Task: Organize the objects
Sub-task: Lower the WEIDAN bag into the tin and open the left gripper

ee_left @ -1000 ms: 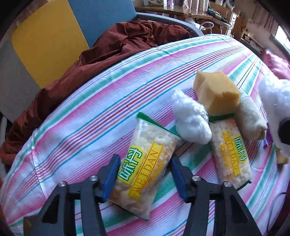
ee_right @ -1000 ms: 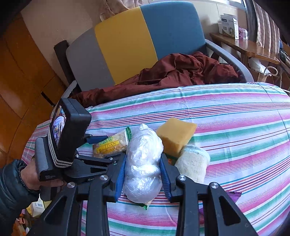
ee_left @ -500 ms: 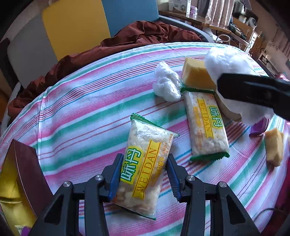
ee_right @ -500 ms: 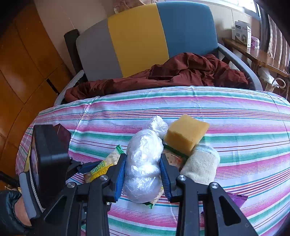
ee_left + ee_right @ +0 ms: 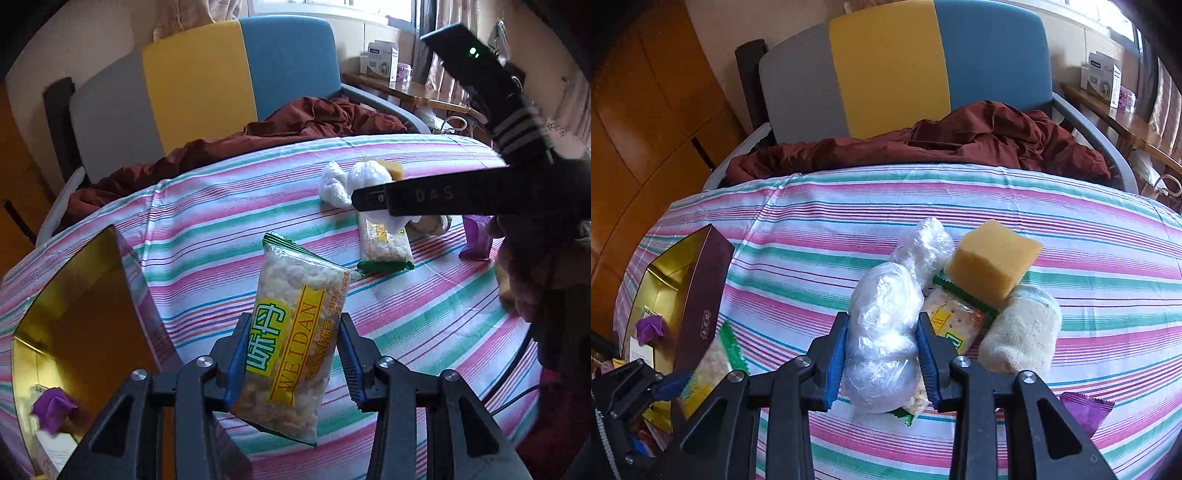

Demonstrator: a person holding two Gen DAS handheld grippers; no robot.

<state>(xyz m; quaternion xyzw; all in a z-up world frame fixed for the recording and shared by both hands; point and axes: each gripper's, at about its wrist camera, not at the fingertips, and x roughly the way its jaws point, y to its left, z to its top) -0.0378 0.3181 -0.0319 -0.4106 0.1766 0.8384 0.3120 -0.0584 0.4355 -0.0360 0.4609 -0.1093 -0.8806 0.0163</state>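
With only a purple wrapper (image 5: 51,410) visible in the gold-lined box (image 5: 85,306), the left hand-held gripper (image 5: 291,363), jaws closing, grasps a snack packet (image 5: 291,332), the right hand-held gripper (image 5: 882,360) stays clenched on a plastic-wrapped bundle (image 5: 882,332), and a sponge (image 5: 993,258), roll (image 5: 1019,332) and second packet (image 5: 955,317) remain on the striped tabletop (image 5: 1071,236).

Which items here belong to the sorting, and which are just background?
In play: snack packet in left gripper; plastic-wrapped bundle in right gripper; open box; sponge; second snack packet.

Background: chair; maroon cloth; striped tablecloth.
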